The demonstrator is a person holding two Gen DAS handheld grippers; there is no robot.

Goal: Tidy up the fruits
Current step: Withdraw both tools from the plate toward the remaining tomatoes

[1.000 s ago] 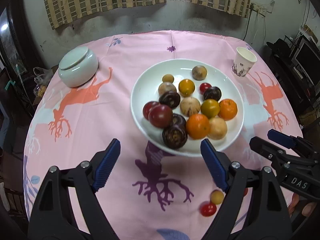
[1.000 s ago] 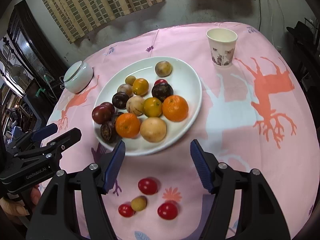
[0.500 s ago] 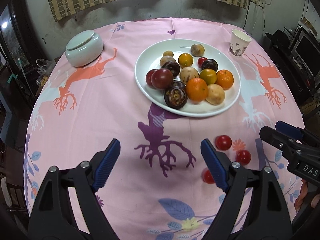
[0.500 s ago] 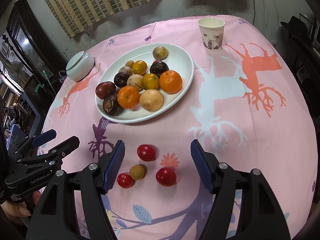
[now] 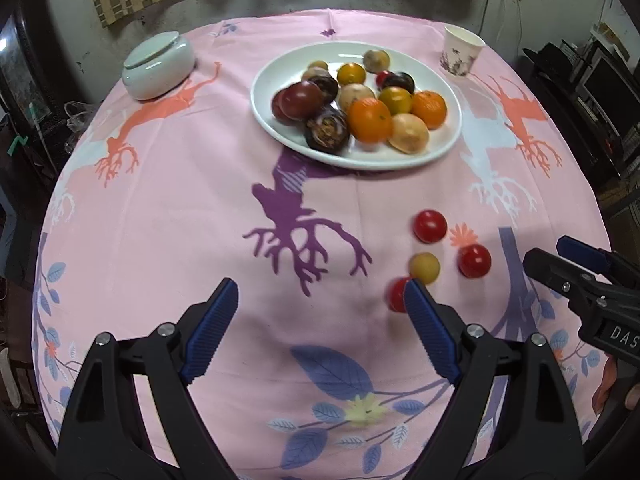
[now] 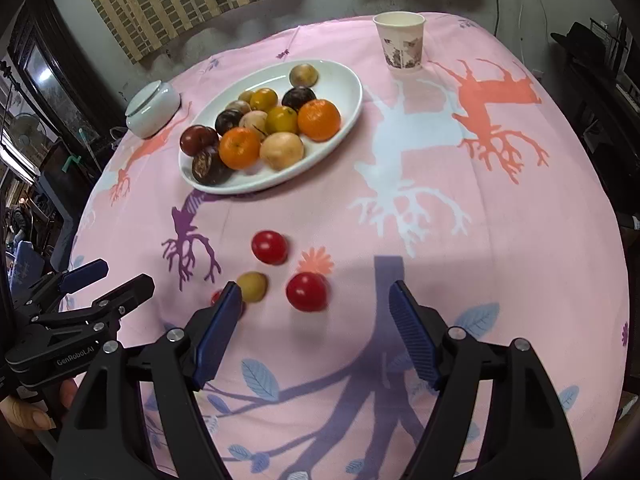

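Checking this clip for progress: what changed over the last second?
Both grippers pulled back from the plate toward the loose fruits on the cloth. The right gripper is opening, empty; the left gripper stays open, empty. Fruits, plate, cup and jar did not move.

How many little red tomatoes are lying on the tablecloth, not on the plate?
3: one red tomato nearest the plate, one beside the orange flower print, one partly hidden behind a gripper finger.

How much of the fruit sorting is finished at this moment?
Most fruit sits on the white plate. Neither gripper holds anything: left gripper open, right gripper opening. Left on the tablecloth: three red tomatoes and one yellow fruit.
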